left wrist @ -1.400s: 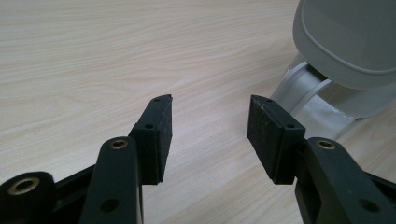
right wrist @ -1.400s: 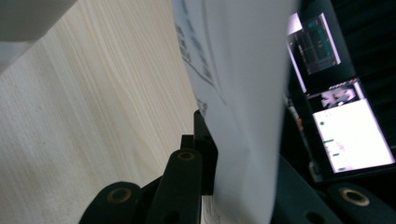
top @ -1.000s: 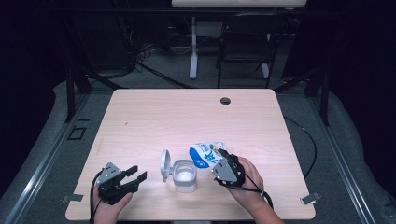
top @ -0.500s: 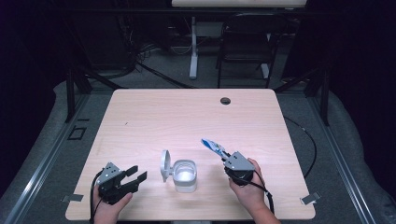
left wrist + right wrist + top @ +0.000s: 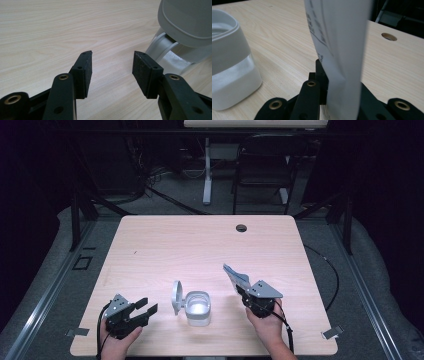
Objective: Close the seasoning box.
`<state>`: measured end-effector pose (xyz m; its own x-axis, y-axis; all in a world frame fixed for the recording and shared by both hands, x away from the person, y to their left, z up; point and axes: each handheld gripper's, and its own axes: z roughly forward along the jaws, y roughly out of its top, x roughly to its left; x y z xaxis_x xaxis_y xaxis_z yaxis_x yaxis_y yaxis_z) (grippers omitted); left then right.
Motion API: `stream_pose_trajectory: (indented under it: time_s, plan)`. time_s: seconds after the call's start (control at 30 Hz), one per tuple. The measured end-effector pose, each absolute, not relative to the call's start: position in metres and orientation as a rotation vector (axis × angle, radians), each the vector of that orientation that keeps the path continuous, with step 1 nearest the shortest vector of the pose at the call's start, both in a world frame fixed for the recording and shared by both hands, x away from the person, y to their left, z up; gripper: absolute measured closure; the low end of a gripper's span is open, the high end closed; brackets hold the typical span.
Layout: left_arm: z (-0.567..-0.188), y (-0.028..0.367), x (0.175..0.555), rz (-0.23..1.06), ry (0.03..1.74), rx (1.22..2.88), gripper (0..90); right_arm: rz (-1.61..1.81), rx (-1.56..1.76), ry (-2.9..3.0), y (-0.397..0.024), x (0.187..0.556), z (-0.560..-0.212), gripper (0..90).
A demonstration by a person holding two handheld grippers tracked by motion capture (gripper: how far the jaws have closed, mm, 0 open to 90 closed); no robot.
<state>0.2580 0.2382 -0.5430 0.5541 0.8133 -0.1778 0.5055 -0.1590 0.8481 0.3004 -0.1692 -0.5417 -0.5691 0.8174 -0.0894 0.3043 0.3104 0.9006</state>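
Observation:
A white square container point(image 5: 198, 308) with its hinged lid point(image 5: 176, 297) swung open stands near the table's front edge; it shows as the container point(image 5: 229, 65) in the right gripper view and as the lid point(image 5: 186, 21) in the left gripper view. My right gripper point(image 5: 241, 288), to the right of the container, is shut on a blue-and-white packet point(image 5: 235, 275), which rises flat between the jaws as the packet point(image 5: 339, 50). My left gripper point(image 5: 146, 306) rests at the front left, open, nothing between its pads point(image 5: 86, 72), pointing toward the container.
The wooden table point(image 5: 200, 250) has a round cable hole point(image 5: 241, 228) at the back centre. A chair point(image 5: 260, 175) and a white stand post point(image 5: 207, 175) stand on the dark floor beyond it. Tape tabs mark the front corners.
My right gripper has drawn the packet away from above the container, to the right and slightly down. The left gripper has stayed put.

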Motion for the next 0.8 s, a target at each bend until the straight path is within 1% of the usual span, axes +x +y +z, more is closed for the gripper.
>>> stream_pose_trajectory:
  time_s: [0.23,0.8]
  plan:
    - [-0.543,0.237,0.259,0.400,1.080,1.820,50.8,1.280,1.112,2.008,-0.176,0.306,-0.547,85.1]
    - [-0.545,0.237,0.259,0.395,1.083,1.822,50.8,1.203,1.303,2.002,-0.186,0.317,-0.566,83.6]
